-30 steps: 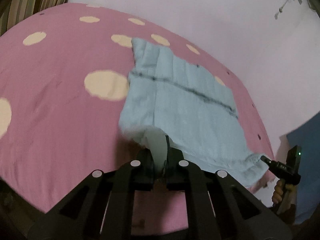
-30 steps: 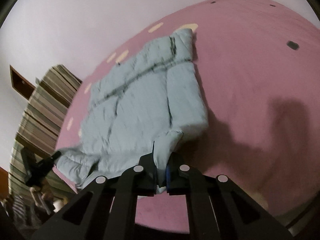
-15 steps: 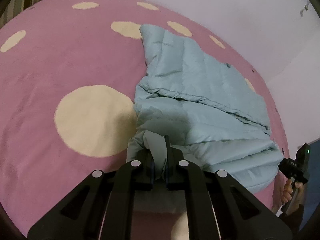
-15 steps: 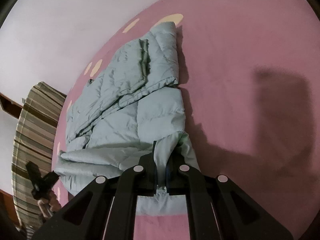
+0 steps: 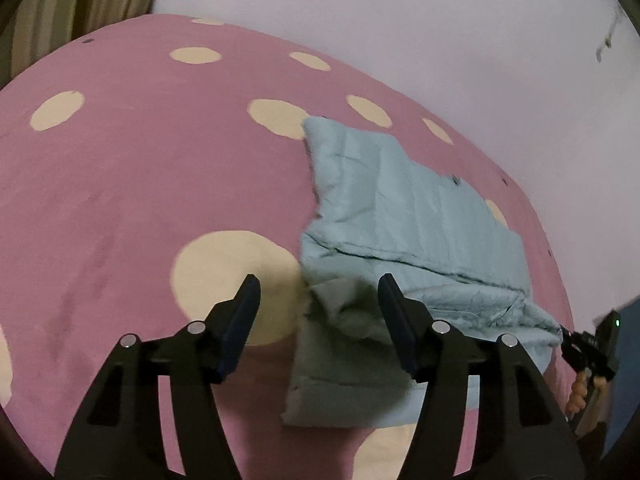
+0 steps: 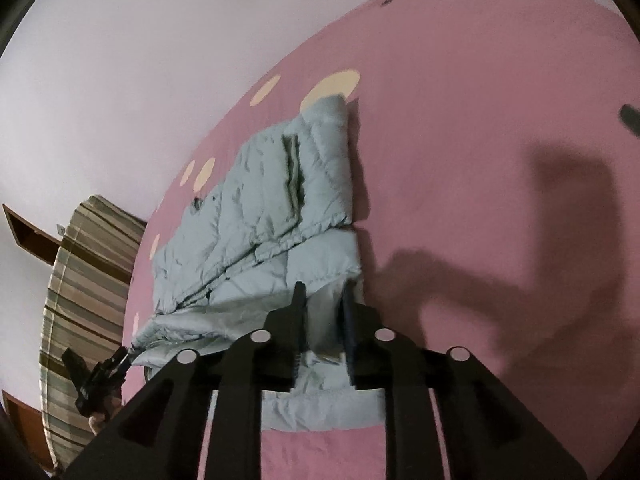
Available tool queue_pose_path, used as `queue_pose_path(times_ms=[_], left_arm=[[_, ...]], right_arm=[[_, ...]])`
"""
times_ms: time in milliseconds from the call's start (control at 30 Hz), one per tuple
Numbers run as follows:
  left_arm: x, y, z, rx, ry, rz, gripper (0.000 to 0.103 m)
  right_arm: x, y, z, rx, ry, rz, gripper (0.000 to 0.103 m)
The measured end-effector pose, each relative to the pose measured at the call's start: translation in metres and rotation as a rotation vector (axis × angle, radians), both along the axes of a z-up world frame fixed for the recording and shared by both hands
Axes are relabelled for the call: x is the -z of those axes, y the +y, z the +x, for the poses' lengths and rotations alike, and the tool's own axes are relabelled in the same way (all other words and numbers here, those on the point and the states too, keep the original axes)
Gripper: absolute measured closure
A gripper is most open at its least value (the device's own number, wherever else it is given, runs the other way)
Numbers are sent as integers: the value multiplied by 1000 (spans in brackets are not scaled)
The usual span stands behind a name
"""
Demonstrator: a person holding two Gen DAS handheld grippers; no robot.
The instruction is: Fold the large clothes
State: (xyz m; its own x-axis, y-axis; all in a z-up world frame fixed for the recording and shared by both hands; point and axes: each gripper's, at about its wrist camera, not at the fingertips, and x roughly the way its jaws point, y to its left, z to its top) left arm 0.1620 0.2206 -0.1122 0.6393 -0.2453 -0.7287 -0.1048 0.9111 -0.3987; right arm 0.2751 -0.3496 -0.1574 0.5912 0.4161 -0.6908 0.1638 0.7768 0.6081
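pink dotted bedspread, pale wall, folded blue jacket, left claw wide, right claw parted

Bare pink bedspread lay open toward the bed's left edge and, in the right wrist view, toward its right edge. The folded blue jacket filled the middle strip. A wall closed the far edge.
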Motion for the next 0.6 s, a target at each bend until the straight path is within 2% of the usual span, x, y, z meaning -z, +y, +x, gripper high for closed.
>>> queue_pose_path(times_ms=[33, 67, 133, 267, 433, 500, 600], left_arm=[[0, 5, -4, -9, -1, -6, 42], [0, 8, -8, -14, -2, -7, 42], [2, 14, -16, -23, -4, -9, 42], [14, 22, -29, -15, 11, -42, 42], [24, 14, -37, 36, 14, -36, 42], [25, 5, -36, 71, 11, -25, 42], [26, -9, -30, 117, 8, -1, 41]], right_arm=[[-4, -5, -4, 26, -15, -10, 71], [-7, -10, -7, 43, -25, -10, 70], [-11, -21, -16, 74, -42, 7, 68], [-12, -28, -27, 68, -46, -28, 68], [-3, -16, -31, -4, -35, -72, 64], [1, -6, -31, -37, -40, -101, 55], [-1, 12, -23, -99, -67, -158, 50]])
